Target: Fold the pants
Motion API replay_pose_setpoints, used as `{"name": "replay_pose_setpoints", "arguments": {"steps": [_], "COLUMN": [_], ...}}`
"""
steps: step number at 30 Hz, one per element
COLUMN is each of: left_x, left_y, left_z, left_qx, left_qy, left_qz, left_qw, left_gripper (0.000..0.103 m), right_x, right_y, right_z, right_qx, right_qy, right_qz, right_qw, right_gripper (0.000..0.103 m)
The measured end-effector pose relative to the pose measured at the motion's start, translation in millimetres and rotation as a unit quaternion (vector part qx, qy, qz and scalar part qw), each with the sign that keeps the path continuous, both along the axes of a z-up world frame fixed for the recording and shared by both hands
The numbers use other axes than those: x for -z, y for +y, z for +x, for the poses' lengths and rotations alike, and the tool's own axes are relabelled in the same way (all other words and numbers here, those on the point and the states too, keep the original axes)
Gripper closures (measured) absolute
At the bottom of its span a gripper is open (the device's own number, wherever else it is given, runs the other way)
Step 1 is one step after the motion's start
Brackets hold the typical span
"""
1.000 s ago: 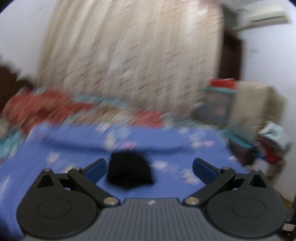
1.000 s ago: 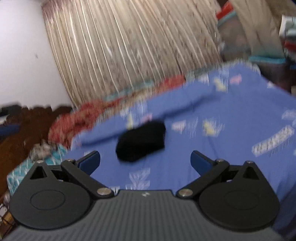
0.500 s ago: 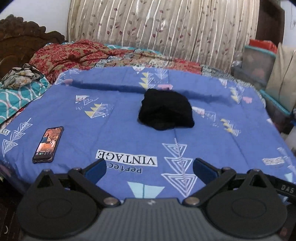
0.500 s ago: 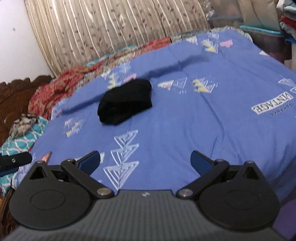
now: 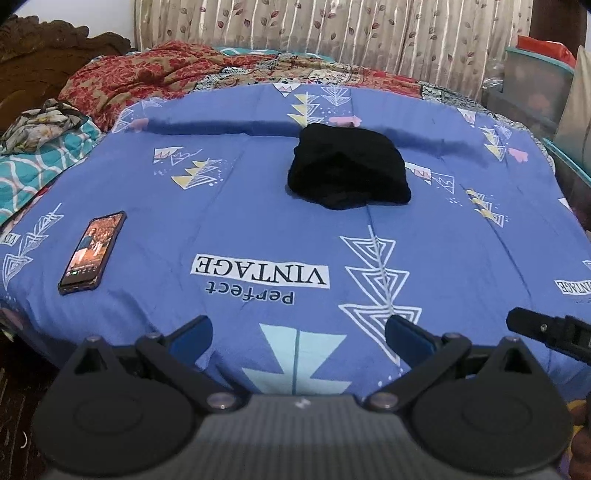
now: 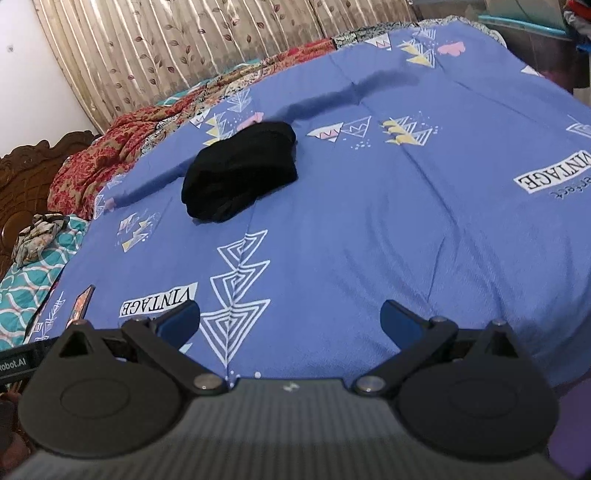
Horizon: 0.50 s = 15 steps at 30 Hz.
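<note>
Black pants [image 5: 349,171] are lying bunched in a compact heap on the blue patterned bedspread [image 5: 258,229], toward the far middle of the bed, just in front of a long dark crease in the cover. From the right wrist view the same heap [image 6: 240,171] is sitting left of centre, well apart from both grippers. The left gripper [image 5: 298,334] is hovering over the near edge of the bed with its blue-padded fingers [image 5: 192,338] spread wide and nothing between them. The right gripper [image 6: 290,319] is likewise released, fingers [image 6: 397,317] wide apart, holding nothing, over the near part of the bedspread. A phone [image 5: 92,253] with its screen lit is lying flat on the bedspread at the left, well apart from the pants; in the right wrist view only a sliver of it [image 6: 81,304] is showing. A red patterned blanket [image 5: 147,79] is lying crumpled along the far left side, with a teal patterned cover [image 5: 33,166] beside it and a leaf-print curtain [image 5: 332,33] hanging behind the bed. A black bar [image 5: 546,328] is entering the left wrist view at the right edge, possibly part of the other gripper.
</note>
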State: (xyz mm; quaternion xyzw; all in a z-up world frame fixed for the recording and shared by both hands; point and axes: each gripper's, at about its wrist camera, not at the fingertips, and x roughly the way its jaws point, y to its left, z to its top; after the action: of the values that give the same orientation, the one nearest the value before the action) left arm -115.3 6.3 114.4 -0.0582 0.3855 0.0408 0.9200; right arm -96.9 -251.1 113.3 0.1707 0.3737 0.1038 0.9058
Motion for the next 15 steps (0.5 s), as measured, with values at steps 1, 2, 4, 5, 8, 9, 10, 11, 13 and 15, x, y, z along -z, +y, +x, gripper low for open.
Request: {"name": "replay_pose_setpoints", "arguments": {"steps": [1, 2, 4, 5, 8, 9, 10, 11, 13, 15], "left_x": [-0.1, 0.1, 0.3, 0.7, 1.7, 2.1, 2.0, 1.9, 1.8, 2.4], "left_y": [-1.4, -1.7, -3.9, -5.6, -10.7, -12.6, -14.1, -15.9, -19.1, -22.7], "left_z": [-0.2, 0.0, 0.6, 0.8, 1.4, 1.3, 1.3, 1.1, 0.4, -0.3], "left_qx": [0.0, 0.0, 0.001, 0.002, 0.008, 0.01, 0.013, 0.015, 0.019, 0.023], "left_qy": [-0.001, -0.001, 0.0, 0.002, 0.007, 0.008, 0.008, 0.009, 0.009, 0.011], "left_qz": [0.002, 0.003, 0.006, 0.006, 0.008, 0.009, 0.011, 0.013, 0.018, 0.022], "left_qw": [1.0, 1.0, 1.0, 1.0, 0.9999, 0.9999, 0.9998, 0.9998, 0.9996, 0.9994], "left_gripper": [0.0, 0.0, 0.0, 0.0, 0.0, 0.0, 0.0, 0.0, 0.0, 0.0], "right_x": [0.9, 1.9, 3.8, 4.4, 5.6, 5.8, 5.7, 5.4, 5.3, 5.9], "right_y": [-1.3, -2.9, -6.1, -8.2, -12.2, -14.2, -14.4, -15.3, -16.8, -17.6], "right_z": [0.4, 0.6, 1.2, 1.9, 2.4, 3.1, 2.8, 2.7, 2.8, 3.2], "right_qx": [0.0, -0.001, -0.002, -0.003, -0.007, -0.009, -0.01, -0.012, -0.016, -0.016], "right_qy": [0.002, 0.005, 0.009, 0.011, 0.018, 0.019, 0.019, 0.019, 0.02, 0.022], "right_qz": [0.001, 0.001, 0.003, 0.004, 0.008, 0.008, 0.009, 0.01, 0.01, 0.012], "right_qw": [1.0, 1.0, 1.0, 1.0, 1.0, 1.0, 1.0, 1.0, 1.0, 1.0], "right_gripper": [0.0, 0.0, 0.0, 0.0, 0.0, 0.0, 0.0, 0.0, 0.0, 0.0]}}
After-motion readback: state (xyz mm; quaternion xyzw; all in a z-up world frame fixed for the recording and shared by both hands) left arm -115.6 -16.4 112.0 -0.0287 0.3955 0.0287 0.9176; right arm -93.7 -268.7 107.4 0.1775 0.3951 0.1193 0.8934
